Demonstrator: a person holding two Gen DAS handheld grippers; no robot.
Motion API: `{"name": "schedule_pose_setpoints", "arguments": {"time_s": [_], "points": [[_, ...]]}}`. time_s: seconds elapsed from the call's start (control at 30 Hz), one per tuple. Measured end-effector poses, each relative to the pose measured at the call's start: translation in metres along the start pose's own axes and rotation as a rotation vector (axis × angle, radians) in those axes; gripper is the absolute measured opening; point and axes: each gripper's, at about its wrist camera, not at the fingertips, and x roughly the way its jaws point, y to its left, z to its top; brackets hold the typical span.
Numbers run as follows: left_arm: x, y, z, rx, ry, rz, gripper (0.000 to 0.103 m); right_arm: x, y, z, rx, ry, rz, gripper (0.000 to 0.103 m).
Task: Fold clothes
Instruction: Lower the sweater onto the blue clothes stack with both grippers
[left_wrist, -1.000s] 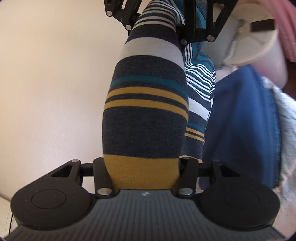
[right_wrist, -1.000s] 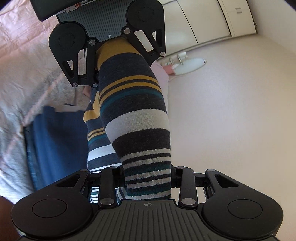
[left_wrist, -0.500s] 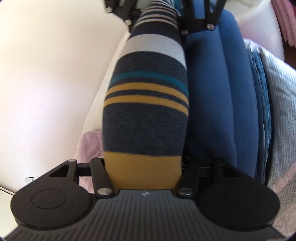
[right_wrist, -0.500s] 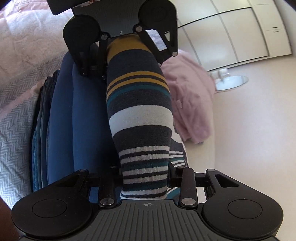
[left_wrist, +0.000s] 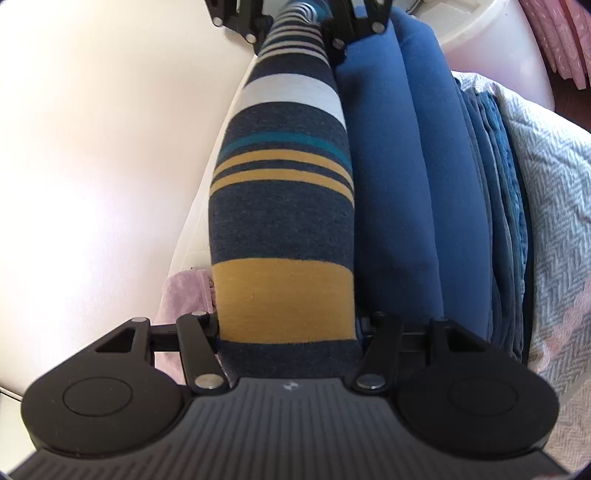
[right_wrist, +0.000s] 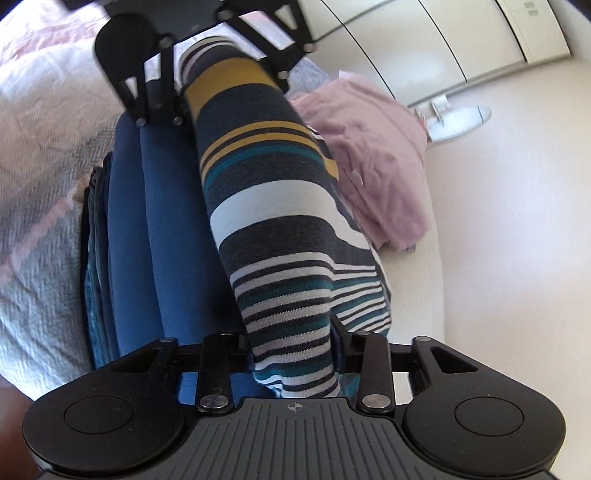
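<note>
So the striped top (left_wrist: 284, 206) is strung lengthwise between both hand-held grippers, left (left_wrist: 286, 332) and right (right_wrist: 295, 350) each pinching an end, hanging just beside the blue stack (right_wrist: 155, 221) on the bed (right_wrist: 37, 236).

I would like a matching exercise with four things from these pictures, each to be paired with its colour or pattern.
Things:
1. folded stack
2. held garment
3. crumpled cloth
4. bedspread

Colours:
A. pink
B. grey herringbone weave
C. plain blue
D. navy with yellow, teal and white stripes

Pairs: 1-C, 2-D, 3-A, 4-B
</note>
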Motion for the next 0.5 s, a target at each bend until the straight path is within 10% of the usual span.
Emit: {"name": "schedule_pose_setpoints", "arguments": {"time_s": [0.23, 0.5], "points": [[-0.030, -0.007, -0.012, 0.008, -0.004, 0.051, 0.062, 0.014, 0.028, 0.008, -0.024, 0.010, -0.022, 0.033], [-0.064, -0.001, 0.005, -0.085, 0.031, 0.007, 0.037, 0.016, 0.021, 0.004, 0.015, 0.023, 0.001, 0.031]]}}
